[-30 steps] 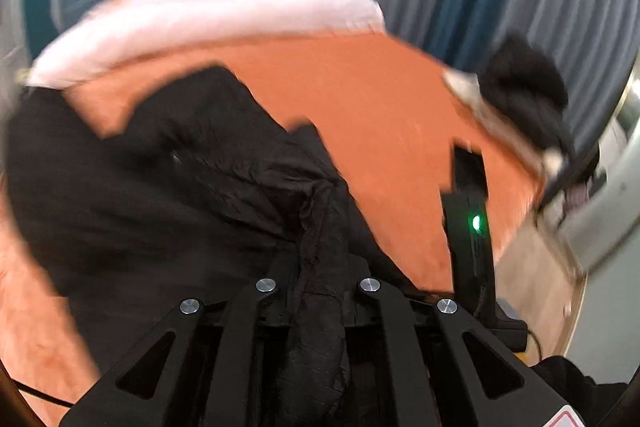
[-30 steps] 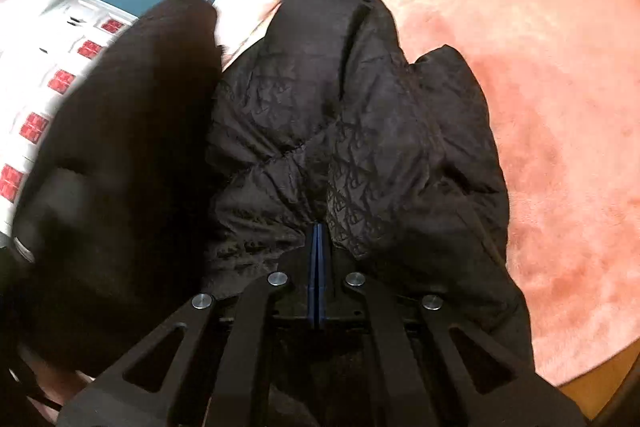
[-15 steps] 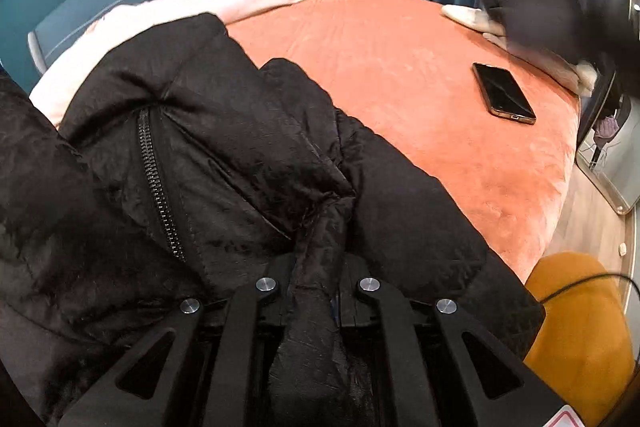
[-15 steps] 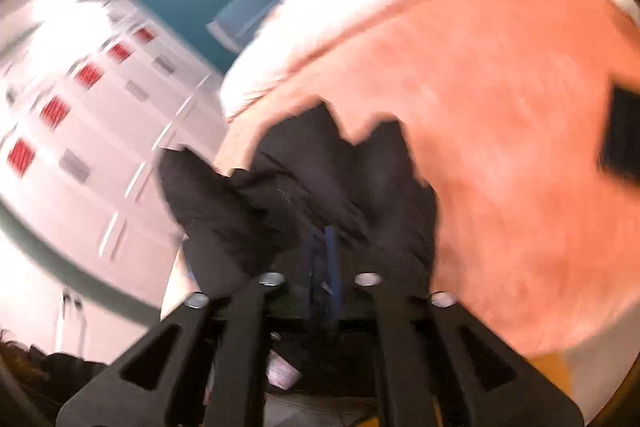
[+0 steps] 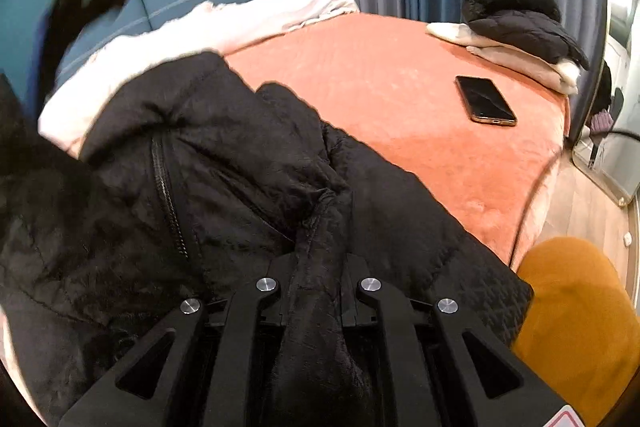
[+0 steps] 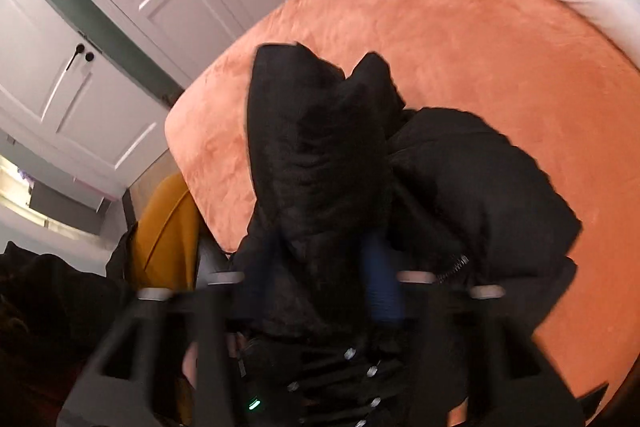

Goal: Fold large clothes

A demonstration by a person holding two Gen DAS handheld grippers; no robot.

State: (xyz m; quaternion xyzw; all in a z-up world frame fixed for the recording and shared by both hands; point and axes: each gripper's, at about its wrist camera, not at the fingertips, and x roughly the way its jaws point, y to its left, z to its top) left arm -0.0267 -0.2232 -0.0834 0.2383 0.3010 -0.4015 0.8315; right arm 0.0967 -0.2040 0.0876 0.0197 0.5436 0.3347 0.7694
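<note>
A large black quilted jacket (image 5: 224,179) lies bunched on the near side of the orange bed (image 5: 400,83). My left gripper (image 5: 316,263) is shut on a fold of the black jacket near its zipper. In the right wrist view the right gripper (image 6: 320,259) has its jaws spread wide, with jacket fabric (image 6: 316,155) draped between the blue pads (image 6: 380,283). The rest of the jacket (image 6: 480,195) sits on the bed (image 6: 480,47) to the right.
A phone (image 5: 485,100) lies on the bed at the right. A second black jacket (image 5: 516,11) rests on folded white cloth (image 5: 520,59) at the far right edge. White bedding (image 5: 224,27) lies at the head. A mustard stool (image 5: 576,307) stands beside the bed; white cupboards (image 6: 120,7) stand beyond.
The right gripper has opened from shut to wide and swung toward the cupboards. The left gripper keeps its hold, and the jacket has settled lower onto the bed.
</note>
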